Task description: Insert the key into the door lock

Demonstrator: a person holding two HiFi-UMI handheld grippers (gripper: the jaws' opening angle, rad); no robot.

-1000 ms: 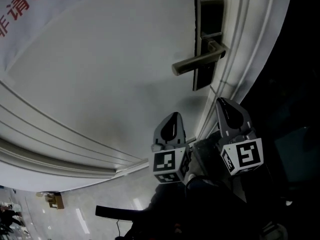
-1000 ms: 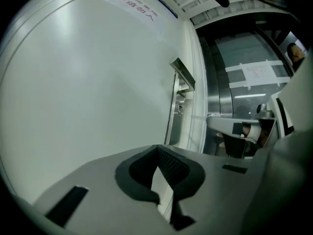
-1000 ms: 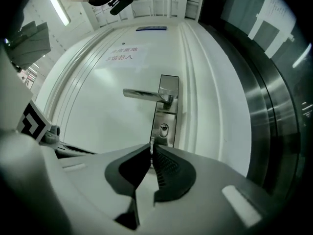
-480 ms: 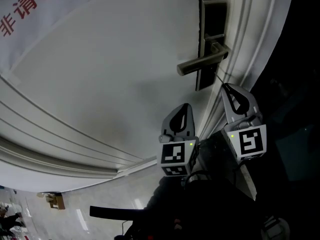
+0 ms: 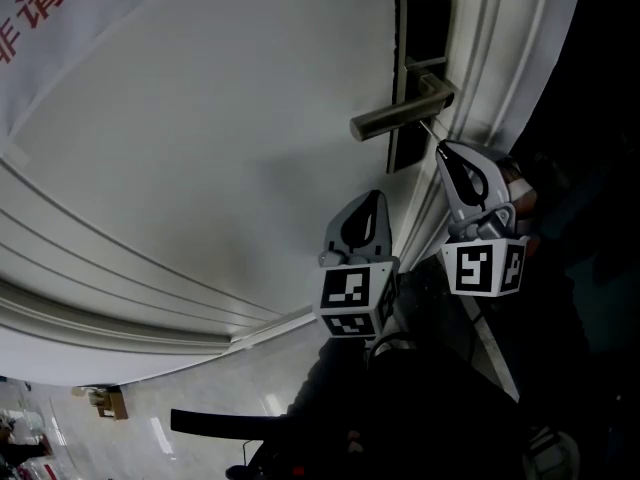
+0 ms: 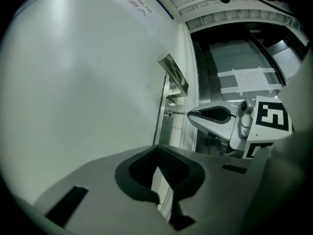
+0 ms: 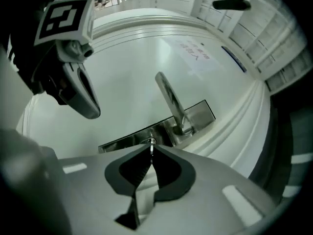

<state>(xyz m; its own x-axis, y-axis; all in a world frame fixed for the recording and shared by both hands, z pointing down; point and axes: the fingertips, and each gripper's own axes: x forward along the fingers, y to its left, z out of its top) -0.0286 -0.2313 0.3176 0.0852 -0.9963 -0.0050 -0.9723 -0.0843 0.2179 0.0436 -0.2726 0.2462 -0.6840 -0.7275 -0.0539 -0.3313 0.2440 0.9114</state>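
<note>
A dark lock plate (image 5: 420,68) with a metal lever handle (image 5: 398,116) is fixed near the edge of a white door (image 5: 220,138). My right gripper (image 5: 440,148) is just below the handle, shut on a thin silver key (image 7: 151,150). The key's tip meets the keyhole (image 7: 151,141) in the lock plate (image 7: 161,129) below the handle (image 7: 170,99). From the left gripper view, the key (image 6: 179,113) bridges the right gripper (image 6: 190,113) and the keyhole (image 6: 169,115). My left gripper (image 5: 372,200) hangs lower left by the door, shut and holding nothing (image 6: 159,165).
Ridged white door-frame moulding (image 5: 500,58) runs right beside the lock plate, with a dark opening beyond it. A banner with red characters (image 5: 40,8) hangs on the door's upper left. A paper notice (image 7: 190,50) is stuck on the door farther off.
My right gripper has moved up toward the lock plate, bringing the key's tip to the keyhole under the handle. The left gripper has risen slightly beside it.
</note>
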